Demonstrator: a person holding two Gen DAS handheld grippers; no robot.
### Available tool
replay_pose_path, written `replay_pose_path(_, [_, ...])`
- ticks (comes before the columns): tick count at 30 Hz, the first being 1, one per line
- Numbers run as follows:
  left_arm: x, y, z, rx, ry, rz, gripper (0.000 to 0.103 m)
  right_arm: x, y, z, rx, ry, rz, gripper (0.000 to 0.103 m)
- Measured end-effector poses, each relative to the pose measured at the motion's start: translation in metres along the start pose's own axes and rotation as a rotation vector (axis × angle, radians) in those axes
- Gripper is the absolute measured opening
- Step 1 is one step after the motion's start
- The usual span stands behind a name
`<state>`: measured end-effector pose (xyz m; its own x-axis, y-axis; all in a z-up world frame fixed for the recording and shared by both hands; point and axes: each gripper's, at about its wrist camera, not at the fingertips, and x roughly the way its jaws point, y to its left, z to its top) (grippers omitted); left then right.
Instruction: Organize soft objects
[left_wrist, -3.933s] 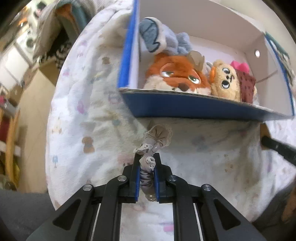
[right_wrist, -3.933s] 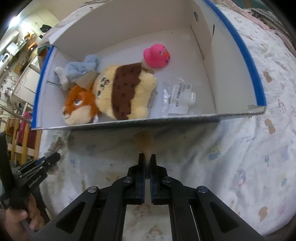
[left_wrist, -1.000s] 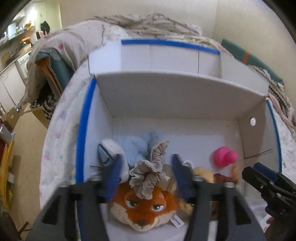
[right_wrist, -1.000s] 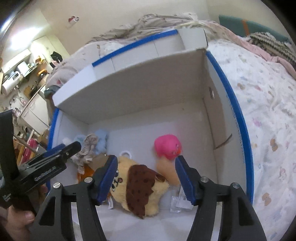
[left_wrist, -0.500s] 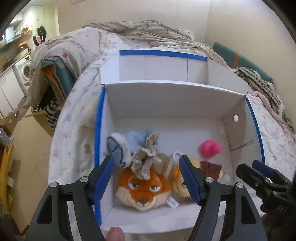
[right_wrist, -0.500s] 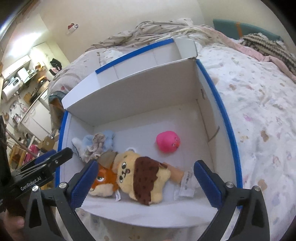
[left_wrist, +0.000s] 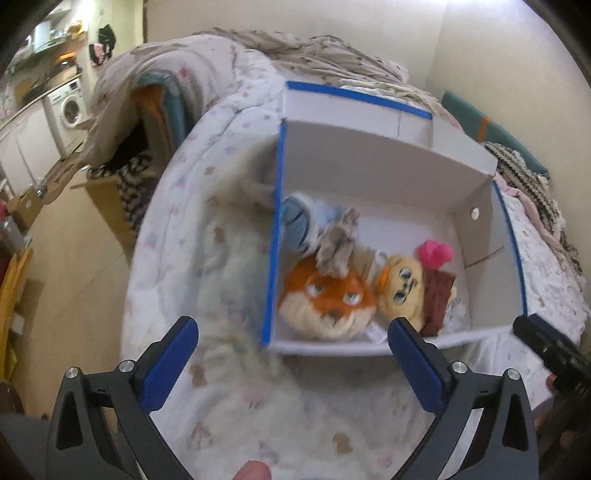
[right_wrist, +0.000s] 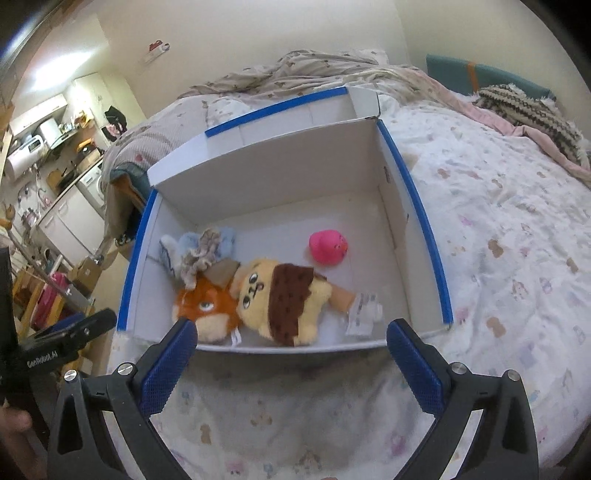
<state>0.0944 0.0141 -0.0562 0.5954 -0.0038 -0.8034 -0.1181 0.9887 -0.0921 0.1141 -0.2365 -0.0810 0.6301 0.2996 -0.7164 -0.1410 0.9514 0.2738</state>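
While the soft toys lie in the white box (right_wrist: 413, 206) on the bed (right_wrist: 517, 229), the left claw (left_wrist: 291, 334) is opening with nothing in it. The right claw (right_wrist: 291, 334) is wide open and empty. A gray scrunchie (right_wrist: 201, 254) rests on the fox toy (right_wrist: 210, 306).

Home, small studio-type flat. Bed (right_wrist: 498, 229) with a printed quilt fills most of both views, rumpled blankets (right_wrist: 303, 70) piled at the far end against a plain wall. Upper left of the frame: kitchen corner with a front-loading washing machine (left_wrist: 70, 107), white cabinets (right_wrist: 74, 218), cluttered counter (right_wrist: 70, 147). Wood floor (left_wrist: 74, 258) at left, cardboard boxes (right_wrist: 86, 269) on it.
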Motion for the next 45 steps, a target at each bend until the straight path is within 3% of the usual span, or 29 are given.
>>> replay_pose_path(6, [-0.033,0.009,-0.019,-0.004,-0.101,0.016,0.102,-0.013,0.009,-0.014,-0.043,-0.017,-0.008,0.103])
replay_pose_path(16, [-0.086,0.010,-0.024,0.013,-0.393,0.050,0.102,-0.064,0.033,-0.024,-0.174,-0.256,-0.012,0.103])
replay_pose_path(19, [-0.084,0.006,-0.025,0.031,-0.393,0.061,0.102,-0.071,0.041,-0.025,-0.212,-0.314,-0.035,0.103])
replay_pose_path(24, [-0.078,-0.001,-0.028,0.062,-0.379,0.069,0.102,-0.070,0.051,-0.025,-0.254,-0.336,-0.067,0.103])
replay_pose_path(45, [-0.072,-0.006,-0.030,0.076,-0.370,0.052,0.102,-0.060,0.033,-0.018,-0.154,-0.302,-0.068,0.103])
